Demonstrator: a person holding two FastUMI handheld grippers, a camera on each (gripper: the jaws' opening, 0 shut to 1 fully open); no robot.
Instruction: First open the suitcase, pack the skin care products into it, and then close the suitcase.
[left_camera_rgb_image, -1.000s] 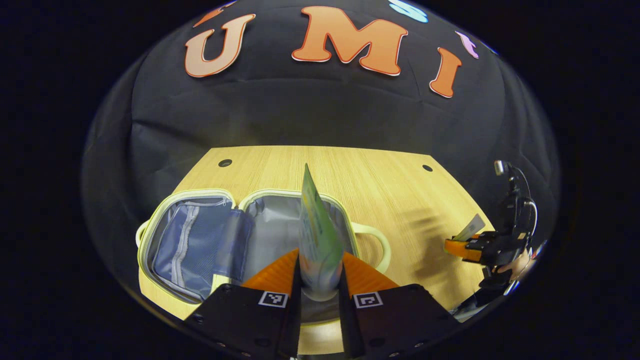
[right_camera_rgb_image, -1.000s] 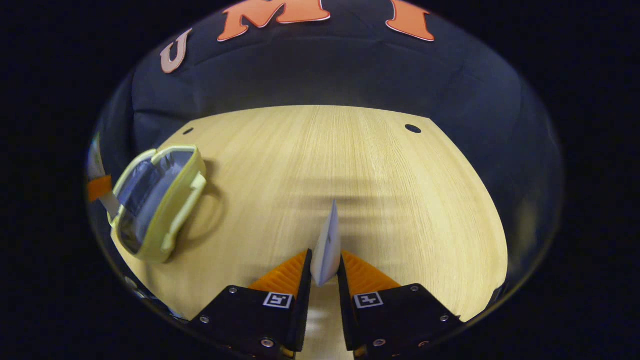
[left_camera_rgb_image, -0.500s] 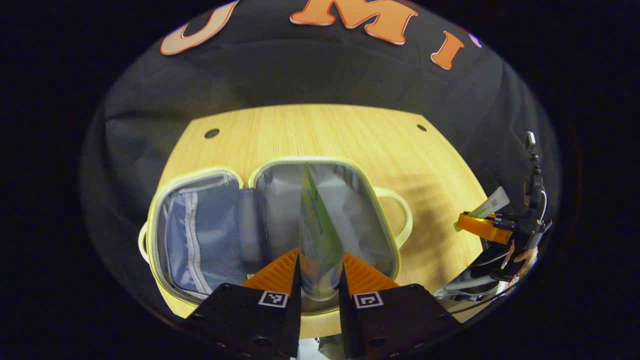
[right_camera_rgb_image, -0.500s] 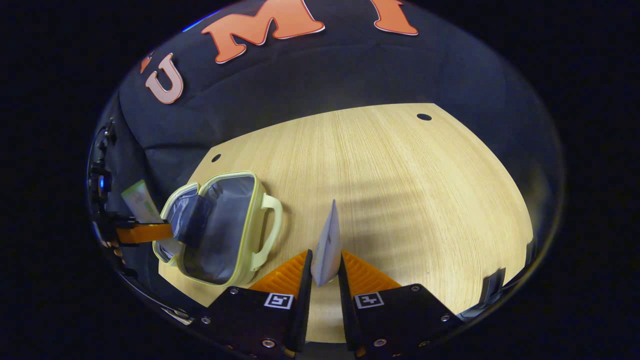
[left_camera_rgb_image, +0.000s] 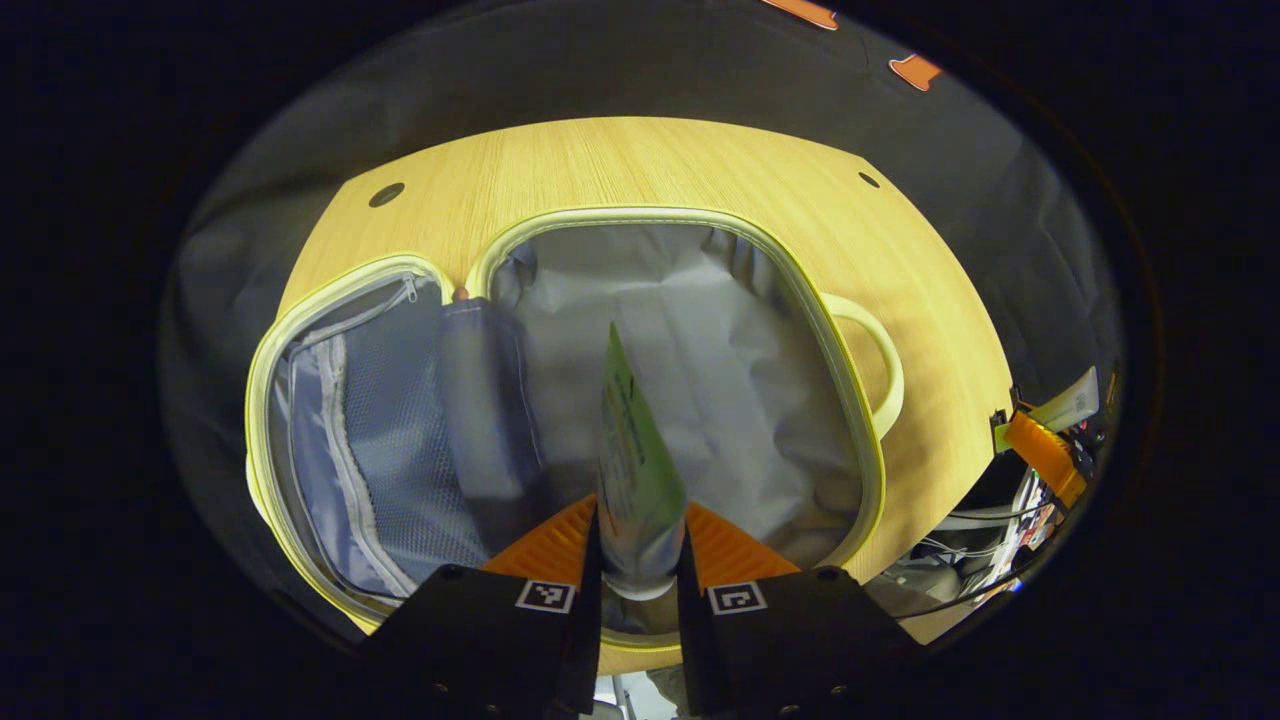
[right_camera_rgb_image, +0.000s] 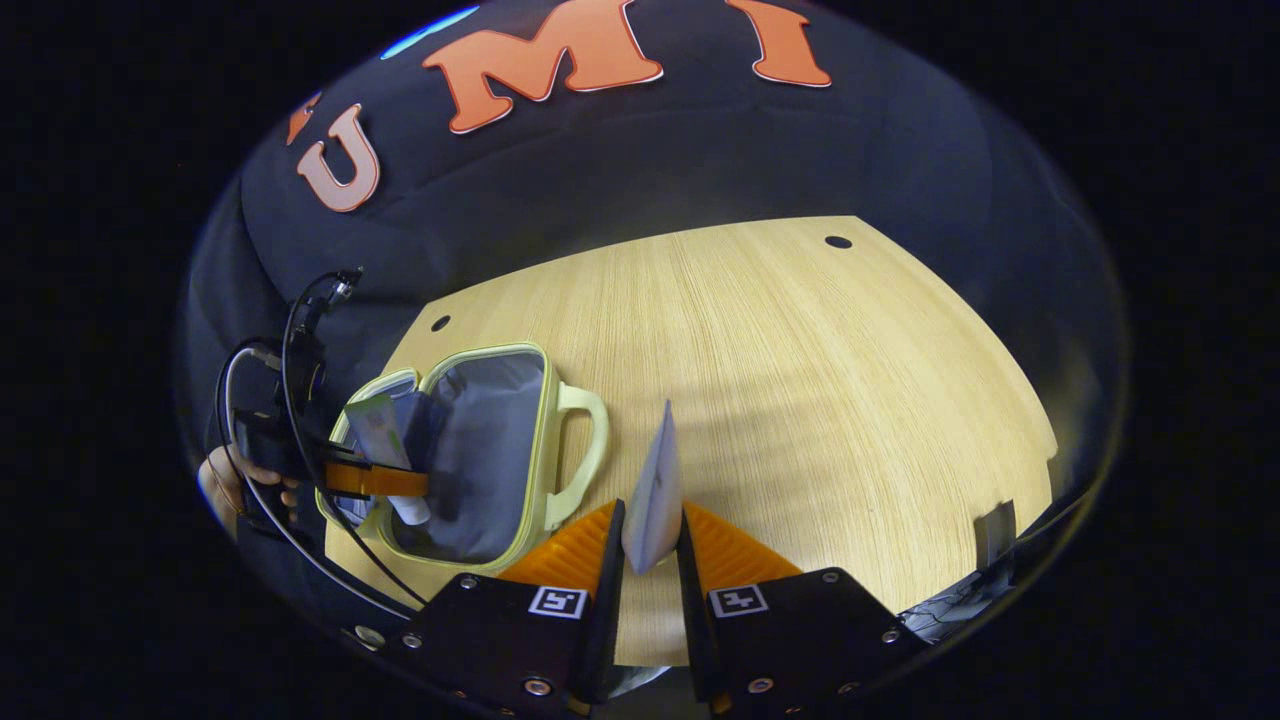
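Observation:
The pale green suitcase (left_camera_rgb_image: 860, 400) lies open on the wooden table (left_camera_rgb_image: 650, 160), its grey lining facing up. My left gripper (left_camera_rgb_image: 640, 545) is shut on a green tube (left_camera_rgb_image: 630, 460) and hovers over the right half of the case. In the right gripper view the same suitcase (right_camera_rgb_image: 545, 440) sits at the left, with the left gripper (right_camera_rgb_image: 385, 480) holding the green tube (right_camera_rgb_image: 375, 430) above it. My right gripper (right_camera_rgb_image: 650, 540) is shut on a white tube (right_camera_rgb_image: 655, 490) just right of the suitcase handle (right_camera_rgb_image: 590, 440).
The left half of the case carries a blue mesh pocket (left_camera_rgb_image: 390, 430) with a zipper. Bare table (right_camera_rgb_image: 800, 380) stretches right of the suitcase. A hand (right_camera_rgb_image: 225, 480) and cables hold the left gripper at the table's left edge. Black cloth wall stands behind.
My left gripper has moved forward and down over the open suitcase with the green tube. My right gripper has drifted left toward the suitcase, still holding the white tube.

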